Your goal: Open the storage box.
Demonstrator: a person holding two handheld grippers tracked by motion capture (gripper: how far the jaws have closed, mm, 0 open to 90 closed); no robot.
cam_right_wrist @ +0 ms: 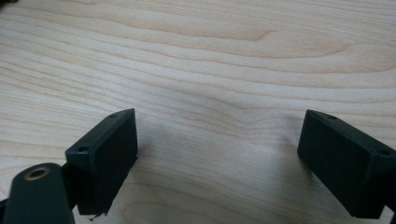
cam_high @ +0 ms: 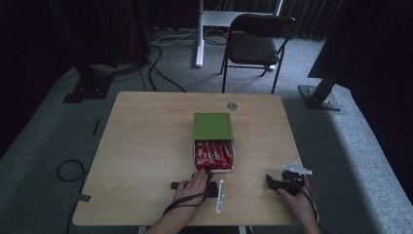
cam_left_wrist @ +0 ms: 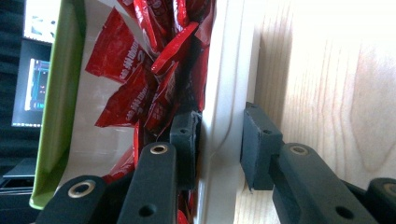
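A green box (cam_high: 212, 126) lies at the table's middle, with a white drawer (cam_high: 214, 169) slid out of it toward me. Several red packets (cam_high: 214, 154) fill the drawer. My left gripper (cam_high: 208, 172) is at the drawer's near edge. In the left gripper view, my left gripper (cam_left_wrist: 219, 140) is shut on the drawer's front wall (cam_left_wrist: 224, 84), one pad inside among the red packets (cam_left_wrist: 135, 88) and the other outside. The green box (cam_left_wrist: 60, 102) frames the drawer. My right gripper (cam_high: 271, 182) rests on the table to the right, open and holding nothing; its jaws (cam_right_wrist: 217, 158) stand wide over bare wood.
The wooden table (cam_high: 146, 146) has a round grommet (cam_high: 232, 105) near its far edge. A black folding chair (cam_high: 255, 44) and a white stand (cam_high: 199, 34) are beyond the table. Cables (cam_high: 70, 170) lie on the carpet at the left.
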